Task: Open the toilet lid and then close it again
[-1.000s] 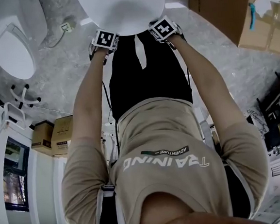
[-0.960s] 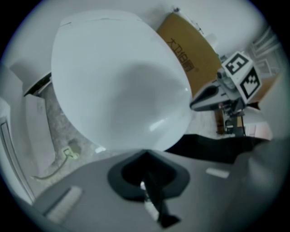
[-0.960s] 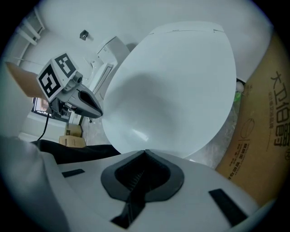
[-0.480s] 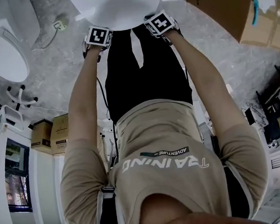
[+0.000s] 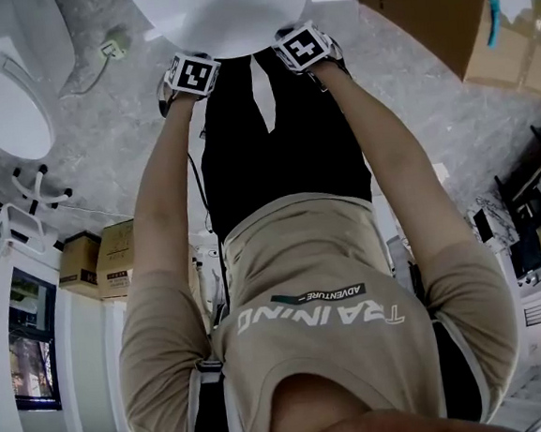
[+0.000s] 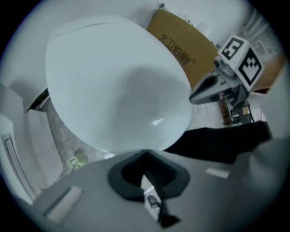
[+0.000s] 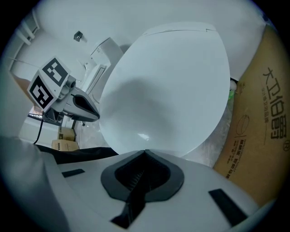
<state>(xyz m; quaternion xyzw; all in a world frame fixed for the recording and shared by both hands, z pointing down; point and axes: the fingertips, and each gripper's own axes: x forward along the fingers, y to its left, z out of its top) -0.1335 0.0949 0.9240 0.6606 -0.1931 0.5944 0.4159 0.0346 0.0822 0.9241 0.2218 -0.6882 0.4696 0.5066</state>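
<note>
Toilet lid (image 5: 224, 12) appears down, directly ahead of us. Left claw (image 6: 145, 156) and right claw (image 7: 144, 154) are both pinched together and empty, tips at the lid's front rim. We judge the lid stiff, glossy, slippery and hinged at the back, so best lifted from under that rim. Contact with the rim, the seat and the hinge are all hidden.

The left gripper (image 5: 191, 69) and right gripper (image 5: 297, 42) sit side by side at the near edge of the toilet lid (image 5: 224, 12). A second toilet (image 5: 8, 103) stands left of it and a cardboard box (image 5: 422, 9) right. 2 small boxes (image 5: 105, 262) lie nearer the person, at the left.
</note>
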